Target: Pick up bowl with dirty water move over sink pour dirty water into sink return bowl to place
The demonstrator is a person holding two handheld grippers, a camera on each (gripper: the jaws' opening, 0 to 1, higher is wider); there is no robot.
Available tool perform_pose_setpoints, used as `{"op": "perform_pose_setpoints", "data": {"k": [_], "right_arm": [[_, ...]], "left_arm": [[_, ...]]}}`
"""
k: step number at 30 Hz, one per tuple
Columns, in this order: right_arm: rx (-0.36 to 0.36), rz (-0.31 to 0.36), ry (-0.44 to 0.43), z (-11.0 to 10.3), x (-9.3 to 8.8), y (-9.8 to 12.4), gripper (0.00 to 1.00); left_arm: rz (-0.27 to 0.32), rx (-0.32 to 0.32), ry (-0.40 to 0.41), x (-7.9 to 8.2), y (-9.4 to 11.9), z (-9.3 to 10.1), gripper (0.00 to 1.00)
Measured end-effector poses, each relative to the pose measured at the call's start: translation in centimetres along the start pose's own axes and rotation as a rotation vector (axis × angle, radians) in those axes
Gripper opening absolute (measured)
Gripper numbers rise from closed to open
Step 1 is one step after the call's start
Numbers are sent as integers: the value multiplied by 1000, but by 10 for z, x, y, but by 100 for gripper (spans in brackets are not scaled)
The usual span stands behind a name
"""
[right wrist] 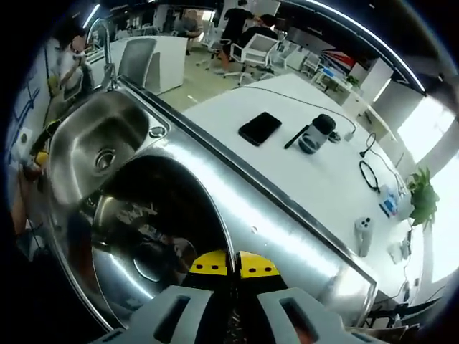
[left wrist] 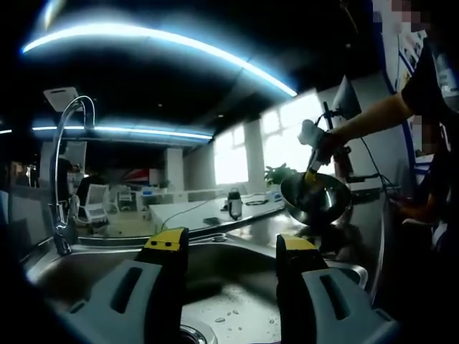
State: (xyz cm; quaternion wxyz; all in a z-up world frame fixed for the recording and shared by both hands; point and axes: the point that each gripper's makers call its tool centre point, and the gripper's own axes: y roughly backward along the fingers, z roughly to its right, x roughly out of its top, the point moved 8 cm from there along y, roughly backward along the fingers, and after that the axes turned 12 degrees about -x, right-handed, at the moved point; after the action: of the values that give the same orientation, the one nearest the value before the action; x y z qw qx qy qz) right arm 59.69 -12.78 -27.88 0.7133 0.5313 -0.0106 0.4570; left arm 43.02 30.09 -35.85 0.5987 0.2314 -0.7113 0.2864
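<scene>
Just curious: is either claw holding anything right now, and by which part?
The right claw pinches the metal bowl by its rim. The left claw is open, empty.
</scene>
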Motion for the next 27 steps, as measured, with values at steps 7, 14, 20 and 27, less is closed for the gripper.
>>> {"op": "perform_pose_setpoints", "data": {"k": [7,14,20,27], "right_arm": [[10,30,16,-8,11,4,0],[33,32,19,-18,14,6,0],[39,44,33,-20,22,4,0],[53,52,25,-30,30,3,0]], "left_arm": [[0,1,0,0,1,0,48],[-4,-1,0,0,0,0,48],[-3,0,-2,0,0,0,48],[0,-1,-2,0,1,0,48]]}}
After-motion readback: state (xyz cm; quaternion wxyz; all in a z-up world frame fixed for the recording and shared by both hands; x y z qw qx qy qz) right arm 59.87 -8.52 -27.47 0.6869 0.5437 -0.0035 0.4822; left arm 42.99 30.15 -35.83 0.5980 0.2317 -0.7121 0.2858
